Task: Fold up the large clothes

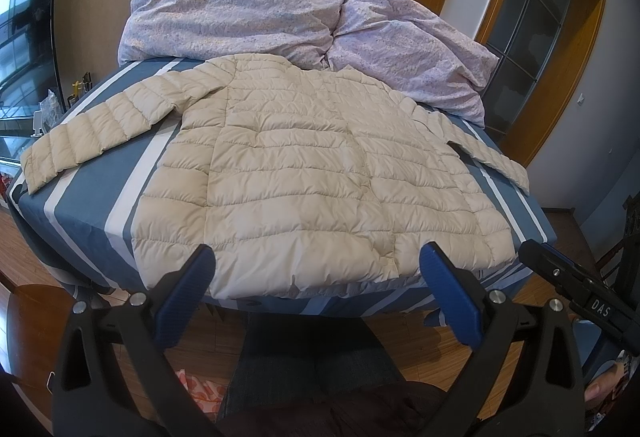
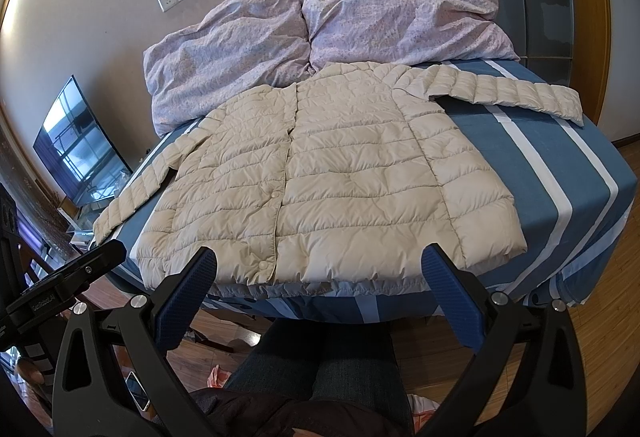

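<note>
A cream quilted puffer jacket [image 1: 320,173] lies flat on the bed, front up, hem toward me, both sleeves spread out to the sides; it also shows in the right wrist view [image 2: 340,173]. My left gripper [image 1: 318,261] is open and empty, held just in front of the jacket's hem, above the bed's near edge. My right gripper [image 2: 320,263] is open and empty too, in front of the hem. The right gripper's body shows at the right edge of the left wrist view [image 1: 580,289].
The bed has a blue sheet with white stripes [image 2: 560,173]. A crumpled lilac duvet [image 1: 280,5] is piled at the bed's far end by the wall. A TV [image 2: 76,145] stands left. A phone [image 2: 138,395] lies on the wooden floor. My legs are below.
</note>
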`<state>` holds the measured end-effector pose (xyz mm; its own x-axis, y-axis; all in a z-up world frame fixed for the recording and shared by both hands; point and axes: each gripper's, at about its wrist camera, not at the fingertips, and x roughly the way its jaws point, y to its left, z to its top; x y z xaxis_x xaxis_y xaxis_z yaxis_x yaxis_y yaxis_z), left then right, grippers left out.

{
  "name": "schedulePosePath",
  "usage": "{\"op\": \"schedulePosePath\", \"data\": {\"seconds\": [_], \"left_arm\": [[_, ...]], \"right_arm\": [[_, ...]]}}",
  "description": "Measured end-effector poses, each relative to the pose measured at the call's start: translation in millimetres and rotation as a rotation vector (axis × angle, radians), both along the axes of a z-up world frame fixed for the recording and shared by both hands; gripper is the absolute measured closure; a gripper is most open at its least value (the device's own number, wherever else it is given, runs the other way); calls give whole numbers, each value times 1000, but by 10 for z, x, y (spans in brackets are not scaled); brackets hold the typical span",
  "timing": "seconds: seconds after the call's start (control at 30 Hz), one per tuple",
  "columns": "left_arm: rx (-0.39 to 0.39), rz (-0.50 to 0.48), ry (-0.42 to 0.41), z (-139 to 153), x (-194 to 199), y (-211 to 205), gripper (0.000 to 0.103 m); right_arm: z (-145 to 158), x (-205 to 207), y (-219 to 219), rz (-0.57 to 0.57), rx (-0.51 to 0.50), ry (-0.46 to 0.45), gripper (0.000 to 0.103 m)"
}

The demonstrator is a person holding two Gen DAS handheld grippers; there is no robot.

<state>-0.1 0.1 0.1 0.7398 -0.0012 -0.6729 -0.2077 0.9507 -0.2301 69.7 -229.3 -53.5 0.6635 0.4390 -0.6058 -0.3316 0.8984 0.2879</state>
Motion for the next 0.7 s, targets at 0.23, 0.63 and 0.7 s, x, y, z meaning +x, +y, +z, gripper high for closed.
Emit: {"op": "schedulePosePath", "data": {"seconds": [0.23, 0.63, 0.7], "left_arm": [[0, 0, 0, 0, -1, 0, 2], [1, 1, 8, -9, 17, 6, 2], [1, 5, 18, -22, 108, 2, 2]], "right_arm": [[1, -2, -3, 0, 0, 1, 1], [21, 105, -22, -7, -2, 8, 1], [19, 164, -26, -11, -1, 20, 1]]}}
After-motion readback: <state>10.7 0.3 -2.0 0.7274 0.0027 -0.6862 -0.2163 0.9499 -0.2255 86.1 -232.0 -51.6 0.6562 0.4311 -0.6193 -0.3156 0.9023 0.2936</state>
